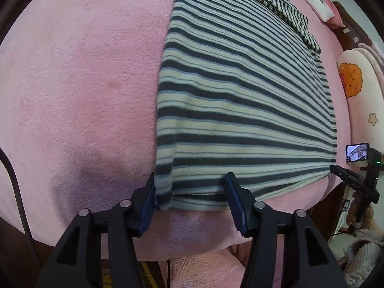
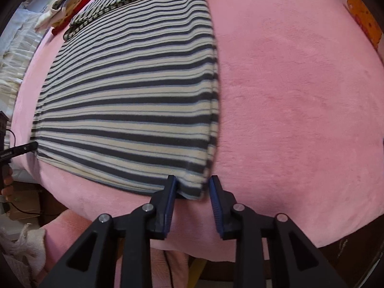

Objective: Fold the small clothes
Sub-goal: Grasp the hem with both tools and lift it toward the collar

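1. In the left wrist view the left gripper point(image 1: 190, 192) fills the bottom of the frame, its jaws partly apart. The left blue pad point(image 1: 147, 206) lies against the near left corner of the striped garment point(image 1: 240, 91). The right pad stands over the hem further along, and it is not clear whether it presses the cloth. So a firm grip cannot be told.
2. In the right wrist view the right gripper point(image 2: 192, 192) sits at bottom centre, its jaws narrower. The garment's near right corner lies between the blue pads point(image 2: 171, 204). The left pad touches the cloth, while a small gap shows beside the right pad, so whether it pinches cannot be told.
3. The striped garment point(image 2: 129, 91) lies flat on the pink blanket point(image 1: 79, 84), spread from the lower middle to the top of both frames, with its hem nearest the grippers. A folded sleeve or upper part lies across it at the top.
4. At the lower right of the left wrist view, the other gripper's body and small screen point(image 1: 357, 152) show, just beside the garment's far corner.
5. Further off, at the right edge of that view, cream cushions point(image 1: 360, 88) with an orange print rest on the blanket.
6. At the upper left of the right wrist view, a small heap of white and red clothes point(image 2: 67, 4) lies beyond the garment.
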A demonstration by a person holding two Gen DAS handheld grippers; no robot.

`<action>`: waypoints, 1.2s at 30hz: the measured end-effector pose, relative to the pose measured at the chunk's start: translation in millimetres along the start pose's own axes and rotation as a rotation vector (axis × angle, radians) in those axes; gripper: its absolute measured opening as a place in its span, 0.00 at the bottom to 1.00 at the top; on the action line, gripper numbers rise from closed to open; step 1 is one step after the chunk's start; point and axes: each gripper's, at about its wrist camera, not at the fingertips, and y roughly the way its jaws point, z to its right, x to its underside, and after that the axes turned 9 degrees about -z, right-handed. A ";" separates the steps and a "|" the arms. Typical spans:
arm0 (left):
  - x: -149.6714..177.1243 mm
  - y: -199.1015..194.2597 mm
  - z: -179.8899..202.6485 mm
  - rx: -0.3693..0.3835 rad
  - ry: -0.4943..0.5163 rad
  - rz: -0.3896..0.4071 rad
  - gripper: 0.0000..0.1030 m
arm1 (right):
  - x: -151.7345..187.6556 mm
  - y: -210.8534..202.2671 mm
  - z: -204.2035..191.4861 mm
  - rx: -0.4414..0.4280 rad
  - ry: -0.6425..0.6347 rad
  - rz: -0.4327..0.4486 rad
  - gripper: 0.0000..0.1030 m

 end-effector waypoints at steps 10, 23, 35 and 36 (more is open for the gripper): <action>-5.5 -48.8 34.5 -0.022 0.058 0.125 0.08 | -3.7 -47.5 -5.8 0.000 -0.078 0.087 0.07; -71.2 -173.9 75.7 0.163 -0.093 0.498 0.08 | -71.2 -180.6 -8.8 -0.039 -0.143 0.421 0.07; -134.7 -217.1 106.1 -0.040 -0.113 0.534 0.08 | -146.2 -229.7 -24.2 -0.017 -0.192 0.513 0.07; -144.2 -219.7 106.6 -0.041 -0.115 0.533 0.08 | -153.4 -232.1 -25.6 -0.018 -0.190 0.517 0.07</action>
